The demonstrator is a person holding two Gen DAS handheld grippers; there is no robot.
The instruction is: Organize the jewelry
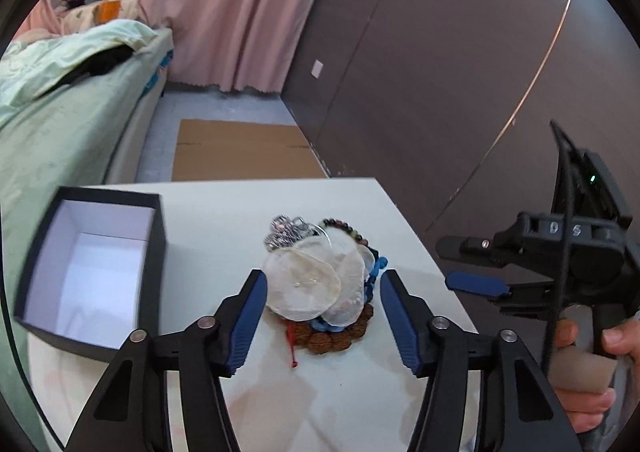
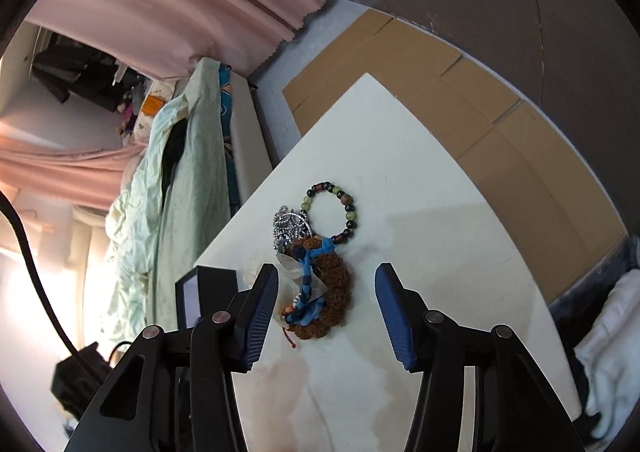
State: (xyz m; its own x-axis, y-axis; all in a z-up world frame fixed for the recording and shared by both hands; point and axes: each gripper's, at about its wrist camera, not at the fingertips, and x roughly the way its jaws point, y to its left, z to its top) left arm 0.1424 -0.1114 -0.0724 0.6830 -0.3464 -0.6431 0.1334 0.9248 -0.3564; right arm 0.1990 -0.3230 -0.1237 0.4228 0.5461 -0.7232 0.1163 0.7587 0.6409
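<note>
Jewelry heap on the white table, both claws released.

The jewelry pile of pale shell discs, beaded bracelet, silver chain and brown beads lies mid-table, between the spread left gripper; right gripper empty. Open black box at 9 o'clock.

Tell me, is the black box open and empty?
Open: the black box has no lid on. Its visible white inside holds nothing; the near corner is hidden.

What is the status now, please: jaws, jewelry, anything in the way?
Left gripper and right gripper: jaws open, empty. Jewelry pile on the table, untouched. Box open, empty. Nothing in the way.
</note>
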